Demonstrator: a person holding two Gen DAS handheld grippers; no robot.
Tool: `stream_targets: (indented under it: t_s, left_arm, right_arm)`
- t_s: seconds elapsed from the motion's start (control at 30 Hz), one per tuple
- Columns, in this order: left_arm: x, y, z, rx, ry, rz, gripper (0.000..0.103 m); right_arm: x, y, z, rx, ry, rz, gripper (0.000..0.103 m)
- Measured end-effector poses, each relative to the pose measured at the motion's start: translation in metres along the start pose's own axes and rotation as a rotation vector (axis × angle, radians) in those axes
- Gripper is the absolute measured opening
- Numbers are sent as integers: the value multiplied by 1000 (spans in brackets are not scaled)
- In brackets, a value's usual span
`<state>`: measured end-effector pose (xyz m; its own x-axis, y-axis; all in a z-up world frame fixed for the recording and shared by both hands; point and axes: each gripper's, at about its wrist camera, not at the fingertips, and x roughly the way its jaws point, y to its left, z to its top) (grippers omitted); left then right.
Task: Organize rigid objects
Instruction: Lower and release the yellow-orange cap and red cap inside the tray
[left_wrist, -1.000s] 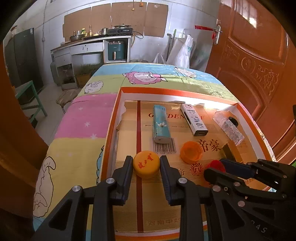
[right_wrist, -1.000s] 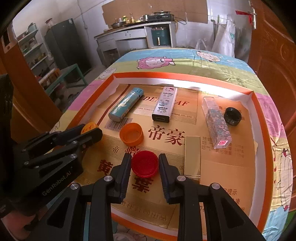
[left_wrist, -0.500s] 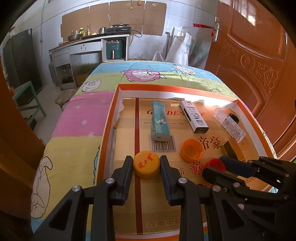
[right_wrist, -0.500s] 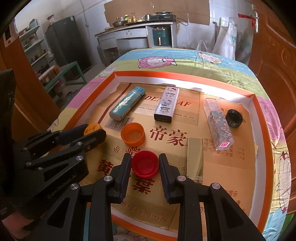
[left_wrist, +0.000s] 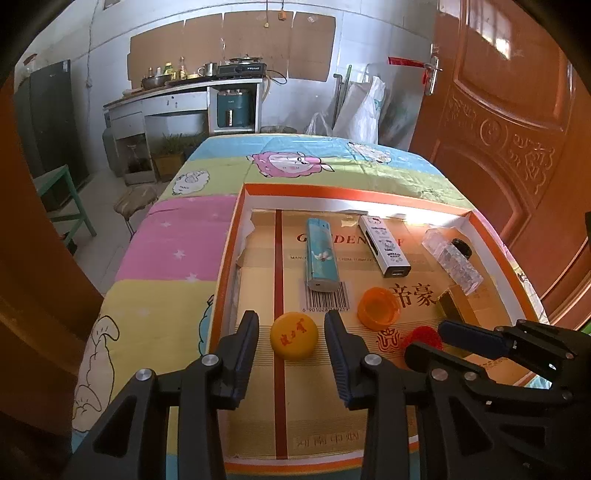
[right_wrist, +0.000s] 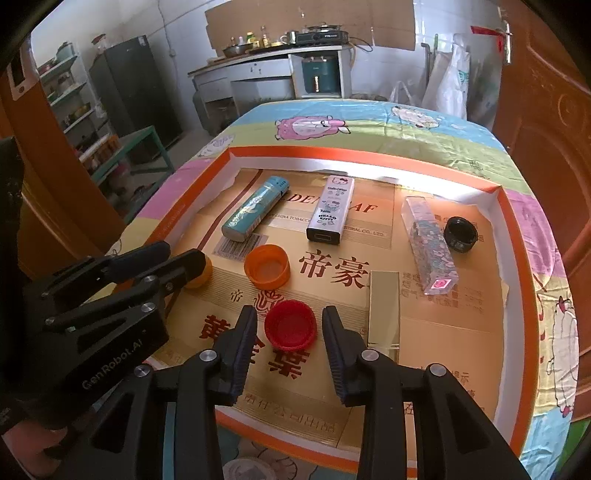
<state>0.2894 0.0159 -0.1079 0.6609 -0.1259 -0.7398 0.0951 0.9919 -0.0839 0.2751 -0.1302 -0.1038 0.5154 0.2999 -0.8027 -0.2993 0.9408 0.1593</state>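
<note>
A yellow bottle cap (left_wrist: 294, 340) lies on the cardboard floor of an orange-rimmed box tray (left_wrist: 354, 192). My left gripper (left_wrist: 291, 332) is open, its fingers either side of the cap with small gaps. A red cap (right_wrist: 290, 329) lies open side up between the fingers of my right gripper (right_wrist: 289, 325), which is open too. An orange cap (right_wrist: 267, 266) lies just beyond them. Further back are a teal lighter (right_wrist: 255, 208), a white Hello Kitty lighter (right_wrist: 331, 209), a clear patterned lighter (right_wrist: 430, 245), a gold lighter (right_wrist: 384, 309) and a black cap (right_wrist: 460, 234).
The tray sits on a table with a cartoon-sheep cloth (left_wrist: 177, 251). A wooden door (left_wrist: 517, 122) stands close on the right. A green stool (left_wrist: 62, 206) and kitchen counter (left_wrist: 184, 99) are beyond the table. My left gripper also shows in the right wrist view (right_wrist: 184, 258).
Both grippers have opened slightly around their caps; the yellow and red caps now lie free on the cardboard. Both grippers have pulled back a little.
</note>
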Motion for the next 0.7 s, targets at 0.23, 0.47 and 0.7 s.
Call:
stream_targets:
  t_s: [0.23,0.47,0.7]
  left_arm:
    - [-15,-2,-1,-4,-21,-3,37]
    - [-34,-5,-4,1,-42,-6,37]
    - [-56,-7,-9,0,-64,-8,37]
  right_arm:
    - [-16,1,-2,2,-22,-6,38]
    - [-35,5,-7,1,-40,-13,38]
    - [-55,9,-16,4,-60,-20,38]
